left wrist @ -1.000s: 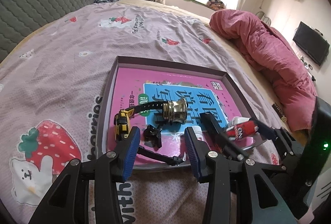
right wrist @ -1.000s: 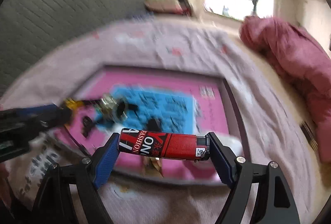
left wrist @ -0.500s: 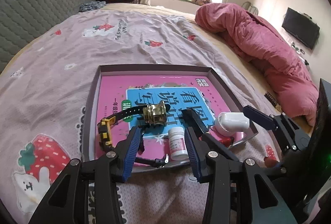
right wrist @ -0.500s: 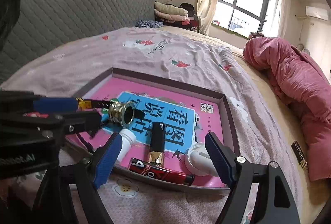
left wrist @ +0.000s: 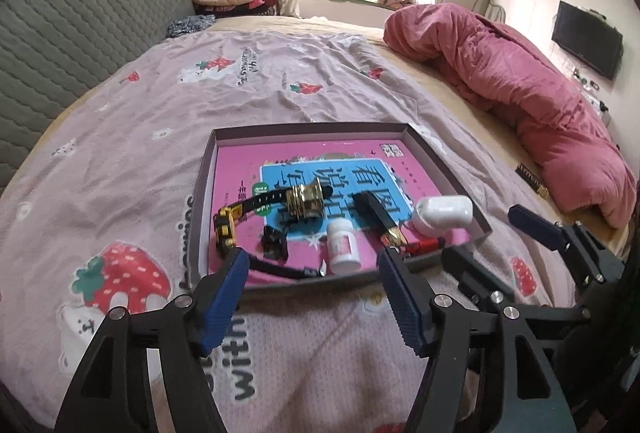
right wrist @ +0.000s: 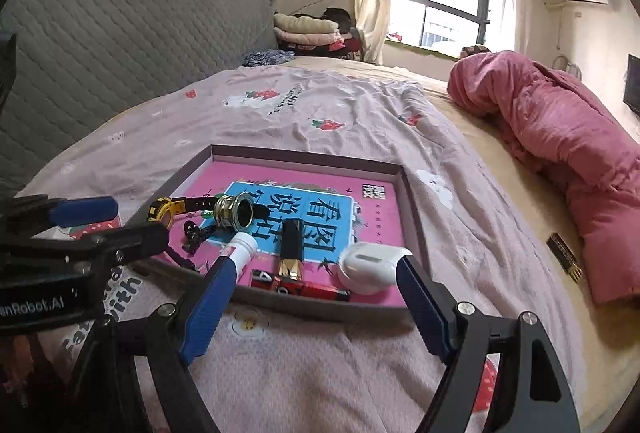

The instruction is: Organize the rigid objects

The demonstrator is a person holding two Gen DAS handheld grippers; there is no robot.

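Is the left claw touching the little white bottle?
Apart. In the left wrist view the white bottle lies in the tray, beyond the left gripper, whose opening jaws hold nothing.

bedsheet [left wrist: 280,73]: strawberry print | quilt [left wrist: 520,81]: pink, bunched right | headboard [right wrist: 120,45]: grey, quilted | TV [left wrist: 586,39]: wall-mounted

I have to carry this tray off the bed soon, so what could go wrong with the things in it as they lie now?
The white pill bottle and the brass fitting lie on their sides on the glossy book, so they may roll if the tray tilts. The red lighter and white earbud case sit against the low near wall and could slip over it. The soft bedspread gives the tray uneven support.
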